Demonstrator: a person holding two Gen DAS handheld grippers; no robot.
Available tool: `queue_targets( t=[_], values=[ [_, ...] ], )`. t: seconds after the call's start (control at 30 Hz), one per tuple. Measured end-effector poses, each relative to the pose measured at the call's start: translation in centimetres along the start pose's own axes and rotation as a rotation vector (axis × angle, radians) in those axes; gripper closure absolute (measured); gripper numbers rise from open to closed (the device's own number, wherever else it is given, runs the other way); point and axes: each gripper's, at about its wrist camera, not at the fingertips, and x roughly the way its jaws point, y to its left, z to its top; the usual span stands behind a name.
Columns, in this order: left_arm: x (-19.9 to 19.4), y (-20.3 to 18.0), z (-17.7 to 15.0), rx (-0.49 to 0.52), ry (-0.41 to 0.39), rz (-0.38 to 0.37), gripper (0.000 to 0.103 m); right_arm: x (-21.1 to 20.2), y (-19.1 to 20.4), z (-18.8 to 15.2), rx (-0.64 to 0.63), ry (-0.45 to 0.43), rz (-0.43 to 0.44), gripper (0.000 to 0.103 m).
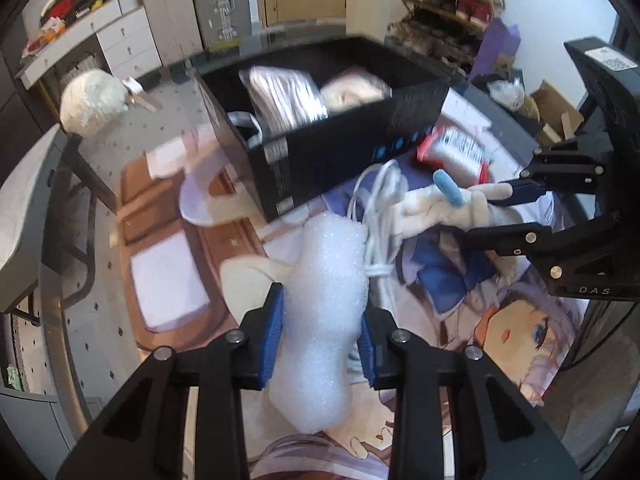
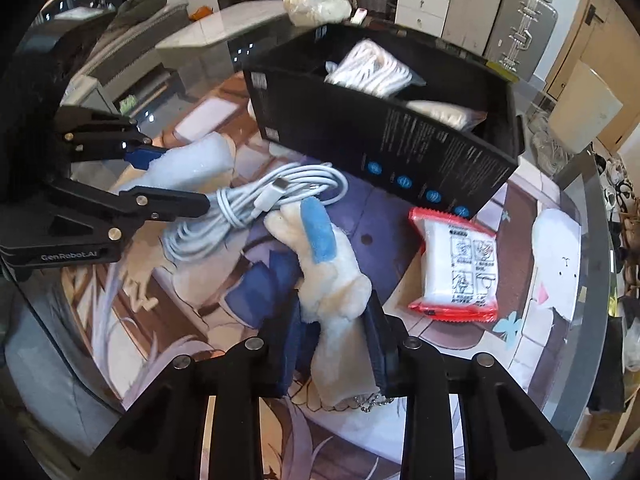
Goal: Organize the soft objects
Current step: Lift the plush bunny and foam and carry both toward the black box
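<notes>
Left gripper [image 1: 322,322] clenches a white foam piece [image 1: 326,280] near the black box [image 2: 384,136]; right gripper [image 2: 334,344] clenches a cream plush toy [image 2: 332,280] beside it.

Cluttered home room, white drawer units [image 1: 124,36], metal suitcases [image 1: 220,4], wire storage rack [image 1: 448,0], glass table [image 2: 596,208] with printed mat [image 1: 520,320]

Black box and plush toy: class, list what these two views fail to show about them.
- Black box, left wrist view: the contents are smeared by motion blur, and the near wall hides the lower layers.
- Plush toy, right wrist view: the right tongs cover its lower body; the ball chain is too small to trace.
</notes>
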Motion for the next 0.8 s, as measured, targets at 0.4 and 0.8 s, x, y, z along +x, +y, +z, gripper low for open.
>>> queue_targets(
  t=[0.4, 0.8],
  values=[
    [-7.8, -0.4, 0.8, 0.022, -0.451, 0.130, 0.071, -7.2, -0.1, 0.8, 0.060, -0.399, 0.004, 0.073],
    [-12.6, 0.4, -0.4, -0.010, -0.777, 0.200, 0.071, -14.0, 2.9, -1.8, 0.046, -0.886, -0.077, 0.073]
  ],
)
